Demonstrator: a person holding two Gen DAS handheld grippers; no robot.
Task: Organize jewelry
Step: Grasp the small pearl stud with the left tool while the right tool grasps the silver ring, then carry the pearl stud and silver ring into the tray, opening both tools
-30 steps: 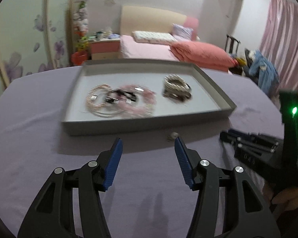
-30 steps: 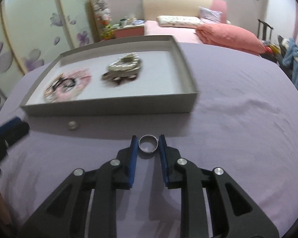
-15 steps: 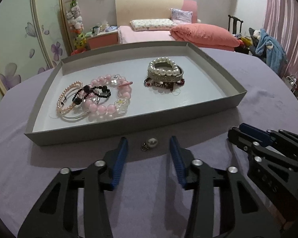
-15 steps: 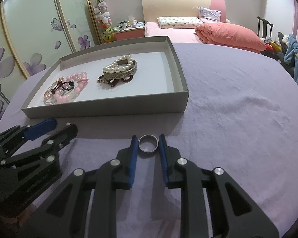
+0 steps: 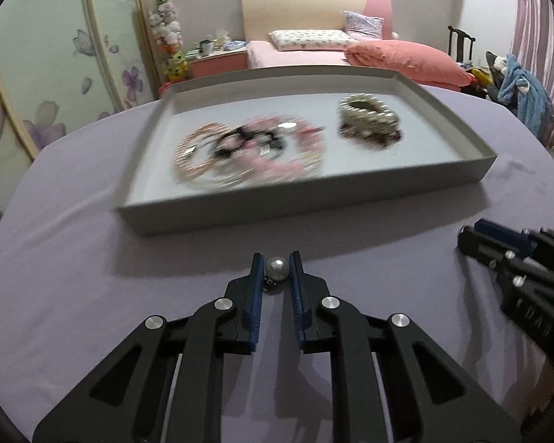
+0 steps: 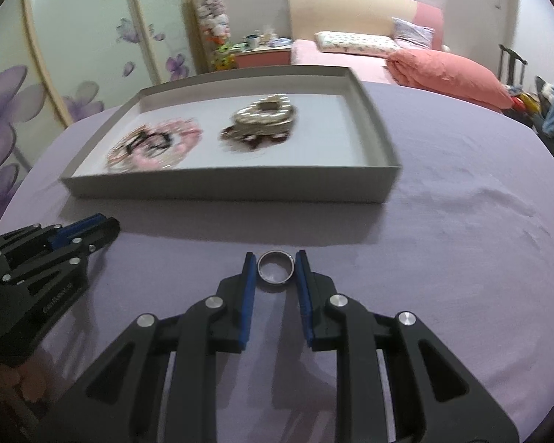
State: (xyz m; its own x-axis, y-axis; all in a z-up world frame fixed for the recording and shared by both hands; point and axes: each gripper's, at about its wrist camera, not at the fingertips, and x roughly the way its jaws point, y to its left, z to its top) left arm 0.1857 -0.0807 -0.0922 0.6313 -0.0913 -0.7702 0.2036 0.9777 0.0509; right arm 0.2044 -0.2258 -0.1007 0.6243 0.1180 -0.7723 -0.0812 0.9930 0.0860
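Closing fast, the left gripper (image 5: 277, 264) has swung its jaws in from wide apart around the pearl earring (image 5: 276, 268) on the purple surface (image 5: 74, 295), jaws closing and now touching the pearl; the tray (image 5: 314, 205) waits at twelve o'clock, so a lift looks next. Over to the right view: the right gripper (image 6: 276, 264) stays clamped on the silver ring (image 6: 276, 266), tray at eleven o'clock.
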